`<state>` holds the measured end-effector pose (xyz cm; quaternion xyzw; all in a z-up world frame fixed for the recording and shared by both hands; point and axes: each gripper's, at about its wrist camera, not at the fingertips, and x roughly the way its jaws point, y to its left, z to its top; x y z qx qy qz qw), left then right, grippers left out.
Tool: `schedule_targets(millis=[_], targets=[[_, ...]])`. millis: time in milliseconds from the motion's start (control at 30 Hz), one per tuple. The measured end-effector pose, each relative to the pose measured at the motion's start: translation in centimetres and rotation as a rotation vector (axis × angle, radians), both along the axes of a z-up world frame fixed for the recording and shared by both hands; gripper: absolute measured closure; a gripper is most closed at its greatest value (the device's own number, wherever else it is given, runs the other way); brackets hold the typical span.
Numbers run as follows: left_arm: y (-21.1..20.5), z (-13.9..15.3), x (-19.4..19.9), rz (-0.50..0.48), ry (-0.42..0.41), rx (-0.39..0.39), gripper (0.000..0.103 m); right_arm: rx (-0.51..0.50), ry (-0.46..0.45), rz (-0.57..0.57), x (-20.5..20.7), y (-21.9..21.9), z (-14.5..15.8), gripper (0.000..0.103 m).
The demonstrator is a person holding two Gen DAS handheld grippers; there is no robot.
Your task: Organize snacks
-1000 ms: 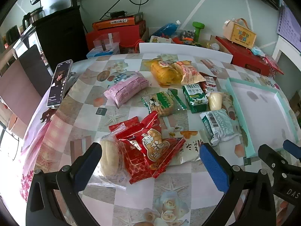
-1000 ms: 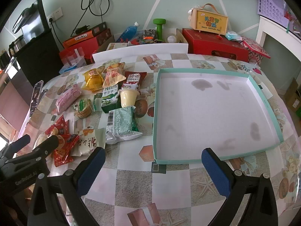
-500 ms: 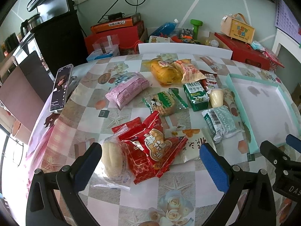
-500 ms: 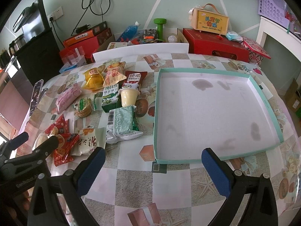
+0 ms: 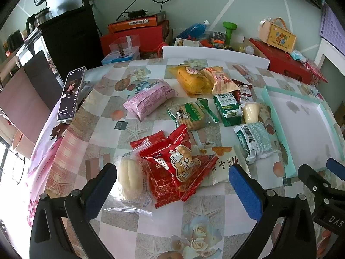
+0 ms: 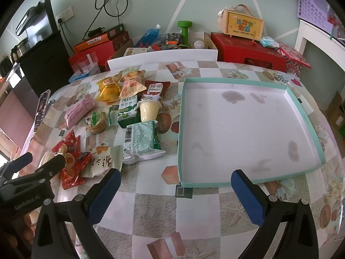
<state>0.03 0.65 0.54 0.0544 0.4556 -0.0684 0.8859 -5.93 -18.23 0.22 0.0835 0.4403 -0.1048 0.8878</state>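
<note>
Left view only: your left camera alone shows the phone [image 5: 70,93] face-up on the table's [image 5: 151,226] left edge and the clear-wrapped bun [image 5: 130,178] in full
Right view only: your right camera alone shows the whole tray [image 6: 306,110], teal-rimmed, with nothing in it
Snacks, left to right: pink pack [image 5: 151,98], red packets [image 5: 174,164], round biscuit pack [image 5: 190,116], yellow bag [image 5: 192,79], orange bag [image 5: 223,81], green carton [image 5: 229,110], pudding cup [image 5: 250,112], mint-green pack [image 5: 255,141]; all lie on the table to the left of the tray
Left gripper: your left gripper [image 5: 172,185] is spread wide and holds nothing; the red packets and the bun lie between its blue pads [image 5: 101,185], beneath them; you cannot tell whether the pads touch the wrappers
Right gripper: your right gripper [image 6: 174,196] is also spread wide and empty, poised over bare tablecloth at the tray's near edge; its right pad [image 6: 248,196] overlaps the tray's near rim in view, and the snacks sit well off to its left
Between the two: the left gripper's black body shows at the right camera's lower left, beside the red packets
</note>
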Motion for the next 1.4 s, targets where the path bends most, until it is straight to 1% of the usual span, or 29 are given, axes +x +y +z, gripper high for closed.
schedule_targets(millis=[100,167,367,533,600,633,667,700,733,800,833,900,967,1100,1267,1400], targets=[[0.2,-0.1,0.1,0.008,0.009,0.002,0.000,0.000,0.000,0.002,-0.5,0.4,0.0,0.000],[0.4,-0.3,0.3,0.016,0.018,0.004,0.000,0.000,-0.001,0.002,-0.1,0.3,-0.1,0.000],[2.3,-0.8,1.1,0.073,0.038,-0.001,0.000,0.000,0.017,0.020,0.5,1.3,-0.6,0.000],[3.9,-1.9,1.8,0.113,0.083,-0.002,0.000,0.059,0.025,0.083,1.5,2.6,-1.4,0.000],[4.3,-2.3,2.0,0.120,0.102,-0.017,0.000,0.067,-0.019,0.117,2.0,3.4,-1.7,0.000],[4.5,-2.5,2.2,0.122,0.117,-0.037,0.000,0.068,-0.007,0.134,2.2,3.9,-2.0,0.000],[4.6,-2.7,2.3,0.123,0.129,-0.054,0.000,0.029,-0.037,0.149,2.5,4.4,-2.3,0.000],[4.6,-2.8,2.4,0.124,0.137,-0.066,0.000,-0.004,0.014,0.160,2.8,4.8,-2.9,0.000],[4.6,-2.9,2.5,0.122,0.147,-0.081,0.000,-0.013,0.056,0.168,3.1,5.0,-3.3,0.000],[4.3,-3.0,2.9,0.120,0.161,-0.100,0.000,0.003,0.107,0.182,3.7,5.4,-3.8,0.000],[4.2,-3.0,3.1,0.122,0.163,-0.095,0.000,-0.002,0.113,0.186,4.0,5.6,-4.0,0.000],[3.9,-3.2,3.4,0.124,0.164,-0.079,0.000,0.023,0.075,0.195,4.5,6.1,-3.7,0.000],[3.9,-3.4,3.7,0.136,0.176,-0.081,0.000,0.038,0.044,0.202,4.8,6.7,-3.6,0.000],[3.7,-3.2,4.2,0.149,0.183,-0.107,0.000,0.031,0.069,0.210,5.5,7.3,-4.3,0.000],[3.2,-3.3,4.9,0.164,0.189,-0.104,0.000,0.055,0.104,0.213,6.1,7.5,-4.6,0.000],[4.4,-3.3,5.0,0.182,0.203,-0.166,0.000,0.077,0.115,0.221,6.7,7.8,-5.0,0.000]])
